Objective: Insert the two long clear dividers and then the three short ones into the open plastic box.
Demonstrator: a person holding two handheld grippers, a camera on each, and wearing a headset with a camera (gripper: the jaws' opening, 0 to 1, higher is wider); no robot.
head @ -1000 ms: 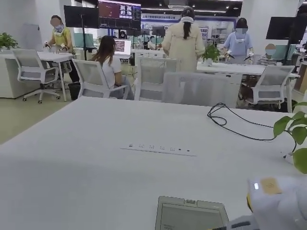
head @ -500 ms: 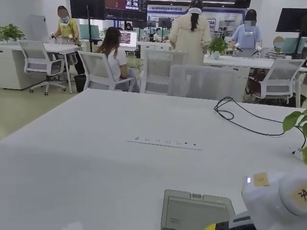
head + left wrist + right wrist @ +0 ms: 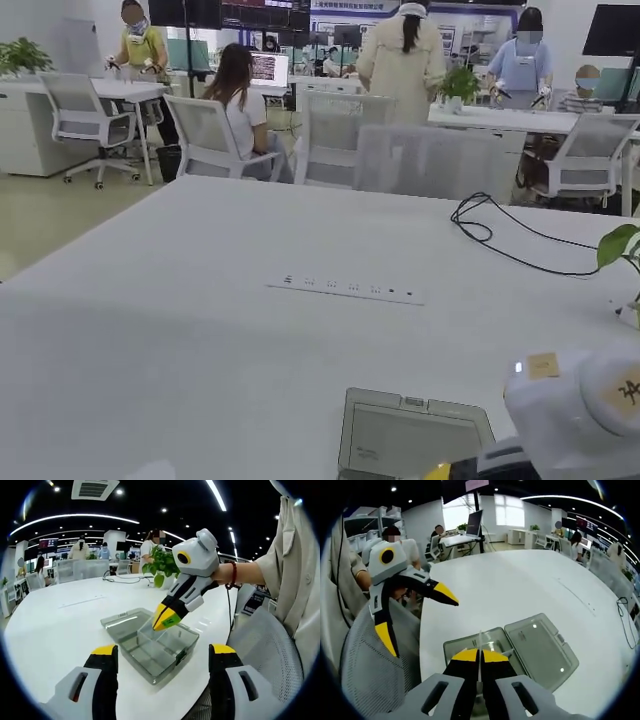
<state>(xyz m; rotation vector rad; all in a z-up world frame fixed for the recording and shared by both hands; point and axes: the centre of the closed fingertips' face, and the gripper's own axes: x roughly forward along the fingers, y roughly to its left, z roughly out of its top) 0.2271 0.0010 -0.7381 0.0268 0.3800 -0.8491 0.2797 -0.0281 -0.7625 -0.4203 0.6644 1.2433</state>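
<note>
— How should this step have been done well?
— The right gripper (image 3: 480, 656) was closed on a thin clear plastic divider (image 3: 480, 639), just above the open grey-clear plastic box (image 3: 456, 647) on the white bench (image 3: 200, 330). I judged that the divider should go down upright, square to the box walls.
— And the left gripper (image 3: 163, 650)?
— Wide open, holding nothing. Its view showed the box interior; the head view showed the flat lid (image 3: 415, 440).

Holding left hand-held gripper (image 3: 164, 652) with jaws spread wide; pointing right hand-held gripper (image 3: 480, 653) down from a bare wrist (image 3: 240, 574), jaws pinched on a divider (image 3: 480, 639).
</note>
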